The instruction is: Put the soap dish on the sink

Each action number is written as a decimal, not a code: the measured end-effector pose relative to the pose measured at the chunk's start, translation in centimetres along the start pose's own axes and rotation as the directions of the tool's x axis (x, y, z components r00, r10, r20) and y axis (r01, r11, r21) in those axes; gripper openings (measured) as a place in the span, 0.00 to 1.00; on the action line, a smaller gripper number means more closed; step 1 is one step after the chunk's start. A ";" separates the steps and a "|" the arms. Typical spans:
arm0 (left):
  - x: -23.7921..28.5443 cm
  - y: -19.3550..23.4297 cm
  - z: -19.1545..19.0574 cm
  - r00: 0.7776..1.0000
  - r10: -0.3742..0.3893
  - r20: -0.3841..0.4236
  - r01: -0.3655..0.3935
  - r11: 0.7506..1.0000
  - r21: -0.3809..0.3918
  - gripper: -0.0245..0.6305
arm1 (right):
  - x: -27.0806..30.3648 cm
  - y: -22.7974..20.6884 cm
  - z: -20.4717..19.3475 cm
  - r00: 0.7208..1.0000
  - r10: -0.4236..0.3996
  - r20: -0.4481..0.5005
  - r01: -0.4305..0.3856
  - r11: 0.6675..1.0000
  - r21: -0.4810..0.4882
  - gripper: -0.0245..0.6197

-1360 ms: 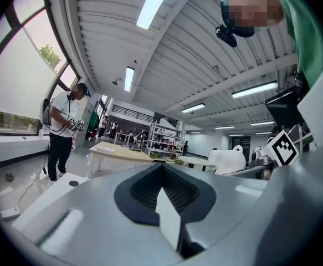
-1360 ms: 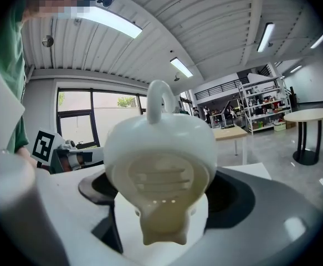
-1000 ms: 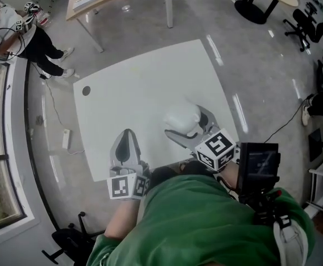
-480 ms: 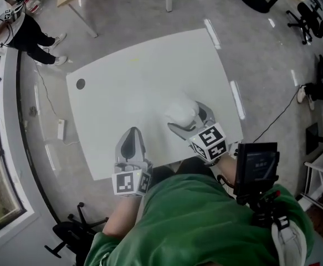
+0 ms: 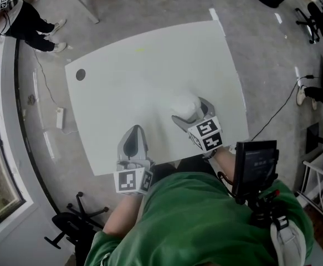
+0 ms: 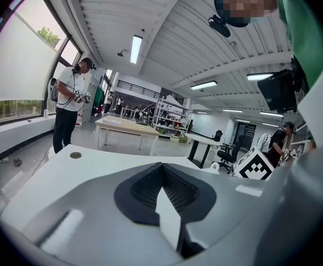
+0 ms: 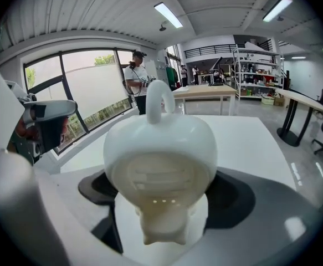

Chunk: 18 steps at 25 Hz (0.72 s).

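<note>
The soap dish [image 5: 183, 105] is a white, rounded, apple-shaped piece with a small loop on top. My right gripper [image 5: 191, 111] is shut on it, a little above the near right part of the white table [image 5: 139, 76]. In the right gripper view the soap dish [image 7: 160, 148] fills the middle, its flat cream underside facing the camera between the right gripper [image 7: 161, 215] jaws. My left gripper [image 5: 133, 137] is shut with nothing in it, over the table's near edge; in its own view the left gripper [image 6: 164, 195] shows dark pads meeting. No sink is in view.
A round grommet hole [image 5: 81, 74] sits at the table's far left corner. A person [image 5: 14, 10] with grippers stands far left, and a power strip [image 5: 59, 117] lies on the floor. Office chairs [image 5: 316, 15] stand at the right, and a black chair base [image 5: 72, 234] near left.
My right gripper has carried the soap dish slightly right and farther over the table. The left gripper has hardly moved. The head view has shifted, showing more of the table.
</note>
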<state>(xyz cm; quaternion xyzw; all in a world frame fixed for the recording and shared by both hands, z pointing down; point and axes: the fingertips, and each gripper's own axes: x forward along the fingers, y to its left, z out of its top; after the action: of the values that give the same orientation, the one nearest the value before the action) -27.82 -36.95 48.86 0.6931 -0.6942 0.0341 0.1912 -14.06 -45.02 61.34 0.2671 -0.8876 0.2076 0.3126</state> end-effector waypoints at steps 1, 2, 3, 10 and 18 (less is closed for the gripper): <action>0.0 0.2 -0.2 1.000 0.001 -0.001 -0.001 1.000 -0.001 0.05 | 0.4 -0.1 -0.3 1.000 -0.004 -0.012 0.004 1.000 -0.001 0.76; 0.1 0.4 -0.4 1.000 0.002 0.000 -0.002 1.000 -0.001 0.05 | 0.8 -0.2 -0.5 1.000 -0.008 -0.022 0.008 1.000 -0.001 0.76; 0.1 0.6 -0.5 1.000 0.004 -0.001 -0.004 1.000 -0.001 0.05 | 1.1 -0.2 -0.6 1.000 -0.011 -0.029 0.011 1.000 -0.003 0.76; 0.3 1.1 -0.7 1.000 0.015 -0.006 -0.015 1.000 -0.012 0.05 | 2.3 -0.2 -0.2 0.999 -0.035 -0.027 0.033 0.998 -0.052 0.76; 0.0 1.8 -0.6 0.999 0.034 -0.004 -0.034 0.999 -0.017 0.05 | 4.6 0.1 0.2 0.998 -0.042 -0.054 0.038 0.996 -0.082 0.76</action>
<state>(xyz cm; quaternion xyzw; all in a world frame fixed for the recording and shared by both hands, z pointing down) -29.46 -36.68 49.85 0.6794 -0.7059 0.0326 0.1978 -17.27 -46.65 64.21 0.2660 -0.8807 0.1725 0.3519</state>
